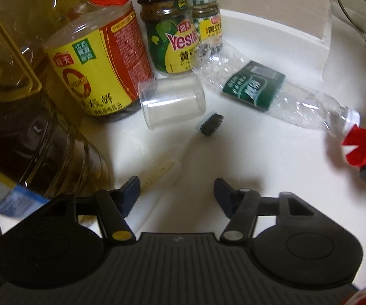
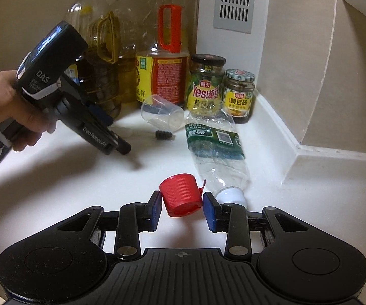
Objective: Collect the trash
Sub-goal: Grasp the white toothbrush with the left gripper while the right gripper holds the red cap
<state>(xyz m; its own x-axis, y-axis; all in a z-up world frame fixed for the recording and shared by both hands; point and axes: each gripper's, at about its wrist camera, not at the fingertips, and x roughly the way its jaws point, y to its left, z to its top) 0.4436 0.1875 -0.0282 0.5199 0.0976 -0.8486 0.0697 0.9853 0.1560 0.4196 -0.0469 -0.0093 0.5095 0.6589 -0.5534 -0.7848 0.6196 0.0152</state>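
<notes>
1. the left gripper (image 1: 176, 190) points down at the white surface (image 1: 259, 152), near the tall oil bottles (image 2: 99, 81). its fingers (image 1: 130, 193) are partly open and hold nothing. a white toothbrush (image 1: 172, 157) lies between them, its handle close to the left finger, but i cannot tell if they touch.
2. to pick up the toothbrush well, put one finger on each side of the handle, then squeeze slowly. it is thin and lies flat, so it could slip out.
3. just past it lies a clear cup (image 1: 172, 104) on its side, by the sauce bottle (image 1: 99, 68). it can roll, so do not bump it.
4. next come two jars (image 2: 208, 84) with lids on. they look like food, not trash, so leave them.
5. the crushed water bottle (image 2: 216, 147) lies flat, its white cap near the right gripper (image 2: 182, 207).
6. the right gripper has a red cap (image 2: 181, 194) between its fingers. the fingers are part way closed, with one on each side of the cap, so it looks held.
7. keep that squeeze steady and lift straight up, so the red cap does not pop out or push the water bottle.
</notes>
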